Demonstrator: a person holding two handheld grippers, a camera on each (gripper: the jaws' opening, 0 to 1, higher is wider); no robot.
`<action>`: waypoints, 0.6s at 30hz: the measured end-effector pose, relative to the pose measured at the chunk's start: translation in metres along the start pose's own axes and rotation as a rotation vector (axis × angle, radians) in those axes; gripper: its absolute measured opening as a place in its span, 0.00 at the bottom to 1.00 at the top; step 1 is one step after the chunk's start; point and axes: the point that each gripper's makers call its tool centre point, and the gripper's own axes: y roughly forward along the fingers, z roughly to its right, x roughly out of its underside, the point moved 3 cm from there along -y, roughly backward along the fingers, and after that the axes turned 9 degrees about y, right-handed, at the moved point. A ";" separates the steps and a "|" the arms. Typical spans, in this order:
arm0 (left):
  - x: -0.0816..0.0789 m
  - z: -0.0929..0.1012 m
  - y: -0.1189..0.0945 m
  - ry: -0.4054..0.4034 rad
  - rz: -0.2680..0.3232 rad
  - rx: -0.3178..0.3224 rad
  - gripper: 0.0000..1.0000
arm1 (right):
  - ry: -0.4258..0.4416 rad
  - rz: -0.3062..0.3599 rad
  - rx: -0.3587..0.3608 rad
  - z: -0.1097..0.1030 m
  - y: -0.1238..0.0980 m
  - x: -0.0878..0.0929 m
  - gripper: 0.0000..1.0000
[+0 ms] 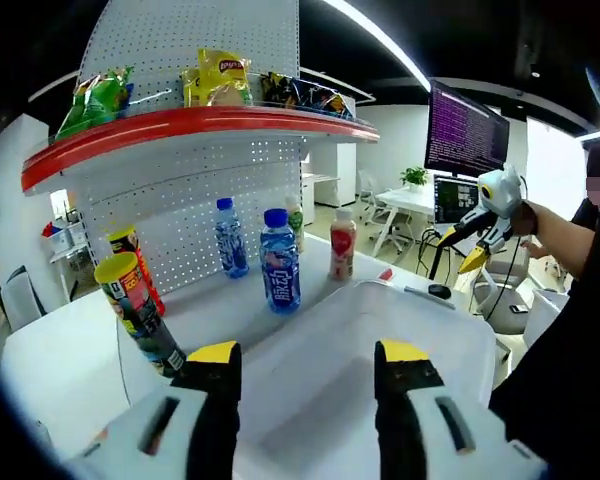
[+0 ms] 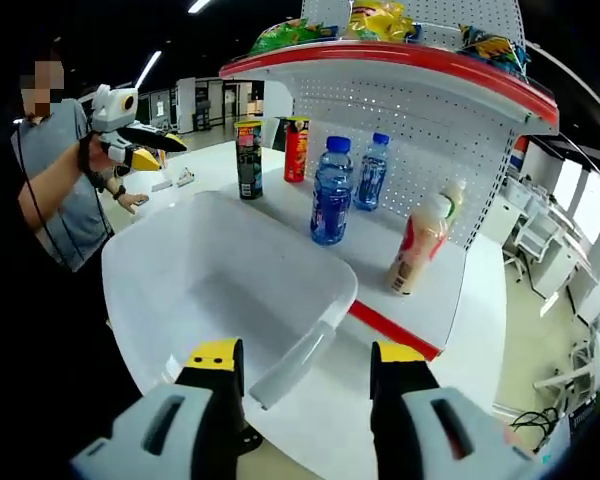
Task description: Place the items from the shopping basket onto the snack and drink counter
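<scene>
L gripper (image 1: 307, 368) fingers wide apart, holding nothing, over white basket (image 1: 420, 320). R gripper (image 2: 303, 368) likewise spread, empty, above basket rim

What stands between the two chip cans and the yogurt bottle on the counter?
Two blue water bottles stand between the cans and the yogurt bottle, in the right gripper view.

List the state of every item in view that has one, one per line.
Left gripper: open, holding nothing.
Right gripper: open, holding nothing.
Basket: nothing visible inside, on the counter.
Blue bottles: upright, capped.
Drink bottle: upright on the counter, capped.
Chip cans: upright, lids on.
Snack bags: on the red top shelf.
Monitor: on.
</scene>
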 end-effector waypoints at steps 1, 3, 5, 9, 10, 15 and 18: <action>0.000 -0.002 -0.002 0.010 0.000 -0.018 0.52 | 0.000 0.001 0.000 0.001 0.000 -0.001 0.49; 0.002 -0.001 -0.003 0.014 -0.010 -0.022 0.52 | 0.001 0.000 0.002 0.001 0.000 -0.001 0.49; 0.003 0.001 -0.005 0.009 -0.018 -0.020 0.53 | 0.001 -0.002 0.004 0.003 0.001 -0.001 0.49; 0.003 0.006 -0.011 0.000 -0.024 -0.016 0.53 | 0.010 -0.004 0.002 0.004 0.002 -0.002 0.49; 0.004 0.006 -0.013 0.002 -0.031 -0.017 0.53 | 0.008 -0.006 0.002 0.003 0.001 -0.002 0.49; 0.003 0.008 -0.022 -0.003 -0.032 -0.034 0.53 | 0.006 -0.012 0.001 0.001 0.003 -0.002 0.49; 0.003 0.010 -0.027 -0.005 -0.035 -0.043 0.53 | 0.004 -0.014 -0.002 0.000 0.004 -0.002 0.49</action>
